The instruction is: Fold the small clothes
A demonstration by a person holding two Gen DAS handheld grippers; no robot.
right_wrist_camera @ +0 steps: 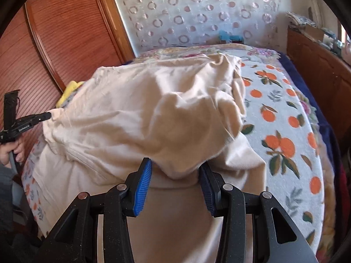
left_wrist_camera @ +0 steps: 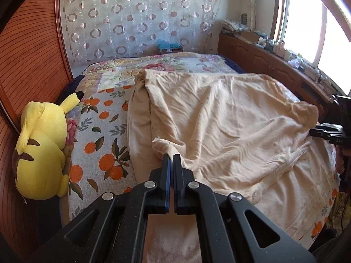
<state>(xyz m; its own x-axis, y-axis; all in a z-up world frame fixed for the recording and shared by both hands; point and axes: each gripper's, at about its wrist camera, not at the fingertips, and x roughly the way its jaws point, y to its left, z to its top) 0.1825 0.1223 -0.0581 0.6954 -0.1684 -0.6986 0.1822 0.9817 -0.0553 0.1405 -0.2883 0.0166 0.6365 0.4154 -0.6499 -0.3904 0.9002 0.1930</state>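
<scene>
A cream garment [left_wrist_camera: 221, 120] lies spread over the bed, partly folded over itself. My left gripper [left_wrist_camera: 172, 156] is shut on the garment's near left edge and holds it a little off the bed. In the right wrist view the garment [right_wrist_camera: 158, 114] bulges up in a fold. My right gripper [right_wrist_camera: 175, 171] is open, its blue pads [right_wrist_camera: 142, 188] on either side of a hanging fold without clamping it. The left gripper shows at the left of the right wrist view [right_wrist_camera: 47, 116], touching the cloth edge. The right gripper's body shows at the right edge of the left wrist view [left_wrist_camera: 329, 132].
An orange-patterned bedspread [left_wrist_camera: 98, 131] covers the bed. A yellow plush toy [left_wrist_camera: 41, 153] lies at the bed's left edge against a wooden wardrobe [left_wrist_camera: 26, 61]. A wooden cabinet [left_wrist_camera: 263, 59] with clutter runs along the right under the window. A curtain [left_wrist_camera: 136, 17] hangs behind.
</scene>
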